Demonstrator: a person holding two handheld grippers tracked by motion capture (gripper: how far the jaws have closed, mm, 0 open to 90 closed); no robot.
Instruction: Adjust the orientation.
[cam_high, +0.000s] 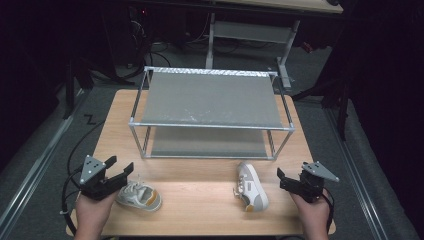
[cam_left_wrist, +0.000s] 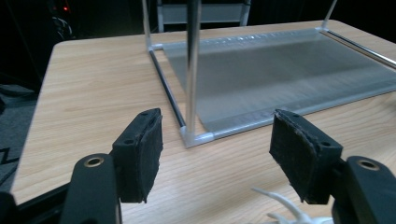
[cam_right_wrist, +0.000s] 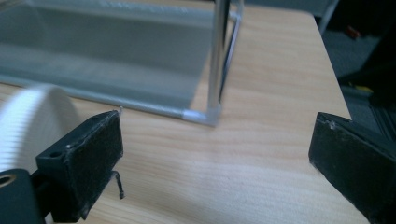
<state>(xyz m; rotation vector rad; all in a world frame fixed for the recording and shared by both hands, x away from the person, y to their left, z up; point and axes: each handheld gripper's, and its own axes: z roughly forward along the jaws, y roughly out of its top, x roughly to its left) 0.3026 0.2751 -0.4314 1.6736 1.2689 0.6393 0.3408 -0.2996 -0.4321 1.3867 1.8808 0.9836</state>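
On the desk, the left tongs gape empty at 8 o'clock beside the left shoe; the right tongs, also spread and empty, sit at 4 o'clock near the right shoe

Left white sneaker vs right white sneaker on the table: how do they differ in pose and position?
The left white sneaker lies crosswise on the wooden table, close beside the left gripper; the right white sneaker lies lengthwise, pointing toward the grey two-tier metal-frame shoe rack. The left sneaker sits nearer the table's front edge, the right one nearer the rack and apart from the right gripper. Both are white with tan trim, neither is gripped, and both grippers are open.
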